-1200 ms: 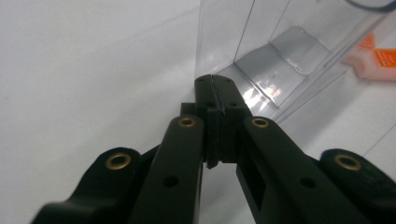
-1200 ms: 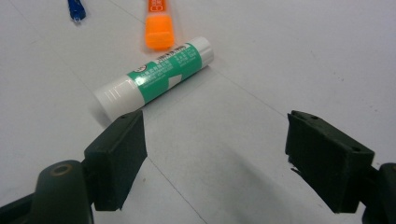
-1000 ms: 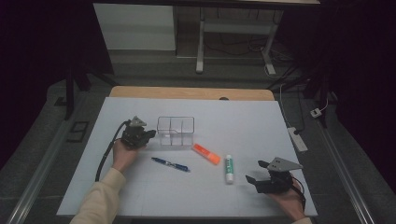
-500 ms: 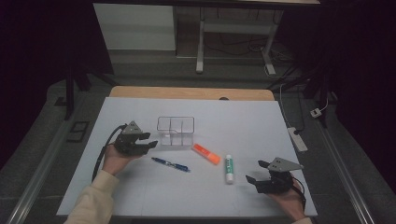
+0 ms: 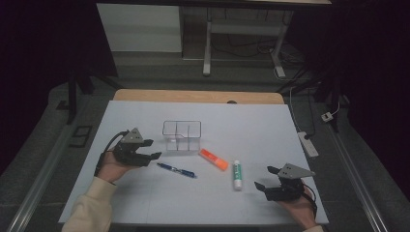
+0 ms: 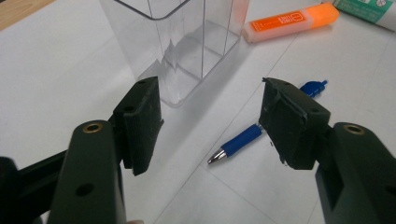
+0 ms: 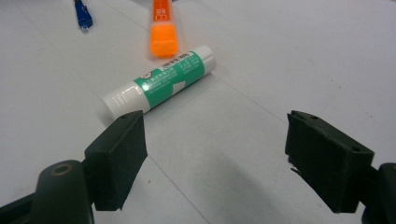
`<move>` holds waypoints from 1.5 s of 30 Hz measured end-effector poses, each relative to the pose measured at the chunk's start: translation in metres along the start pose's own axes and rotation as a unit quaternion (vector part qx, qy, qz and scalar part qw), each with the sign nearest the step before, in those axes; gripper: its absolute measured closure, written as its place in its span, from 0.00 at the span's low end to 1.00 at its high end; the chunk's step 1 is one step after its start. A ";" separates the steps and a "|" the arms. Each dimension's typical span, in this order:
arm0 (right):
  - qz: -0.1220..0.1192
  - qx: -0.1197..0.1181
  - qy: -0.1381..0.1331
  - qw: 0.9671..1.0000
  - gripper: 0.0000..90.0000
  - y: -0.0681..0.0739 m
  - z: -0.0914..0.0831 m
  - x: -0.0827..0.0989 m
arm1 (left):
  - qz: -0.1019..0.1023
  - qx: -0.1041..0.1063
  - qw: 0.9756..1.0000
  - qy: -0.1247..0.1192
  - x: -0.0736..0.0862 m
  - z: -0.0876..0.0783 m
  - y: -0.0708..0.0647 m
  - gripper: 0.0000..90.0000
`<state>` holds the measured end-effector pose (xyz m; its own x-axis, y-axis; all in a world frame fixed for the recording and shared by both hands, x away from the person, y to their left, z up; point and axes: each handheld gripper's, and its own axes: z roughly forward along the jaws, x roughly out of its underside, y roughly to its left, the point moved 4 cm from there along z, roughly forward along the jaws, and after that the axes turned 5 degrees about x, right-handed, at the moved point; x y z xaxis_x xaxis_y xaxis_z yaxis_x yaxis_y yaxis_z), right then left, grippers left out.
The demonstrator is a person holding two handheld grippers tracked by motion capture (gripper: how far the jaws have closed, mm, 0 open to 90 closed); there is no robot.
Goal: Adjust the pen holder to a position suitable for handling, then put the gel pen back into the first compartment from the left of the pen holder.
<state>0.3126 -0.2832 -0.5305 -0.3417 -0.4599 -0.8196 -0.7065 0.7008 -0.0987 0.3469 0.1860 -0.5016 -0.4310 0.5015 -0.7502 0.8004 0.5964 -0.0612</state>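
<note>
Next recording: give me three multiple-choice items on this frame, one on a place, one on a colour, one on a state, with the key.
1. The blue pen lies where?
A. inside the clear organiser
B. on the white mat in front of the organiser
C. in the right gripper

2. What colour is the highlighter?
A. orange
B. yellow
C. pink

3. How is the left gripper?
A. shut on the pen
B. shut, empty
C. open, empty

Key: B, it rests flat on the mat; A, body and cap are orange; C, its jaws stand apart with nothing between them.

black grippers (image 5: 153,149), grey plates, cream sleeve (image 5: 89,210)
</note>
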 end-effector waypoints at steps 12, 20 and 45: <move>0.001 -0.002 0.001 1.000 0.22 0.000 0.000 0.001 | 0.022 0.012 1.000 0.017 0.001 -0.004 -0.002 0.40; -0.002 -0.007 0.002 1.000 0.22 0.002 0.001 0.000 | 0.060 0.028 0.997 0.047 0.000 -0.001 -0.009 0.41; -0.005 -0.009 -0.011 1.000 0.22 0.006 -0.006 -0.003 | 0.136 0.056 0.983 0.105 0.002 0.018 -0.021 0.37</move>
<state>0.3056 -0.2810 -0.5257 -0.3208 -0.4557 -0.8303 -0.7213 0.6857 -0.0976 0.3368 0.1635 -0.5139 -0.2608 0.7585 -0.5973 0.9341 0.3545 0.0423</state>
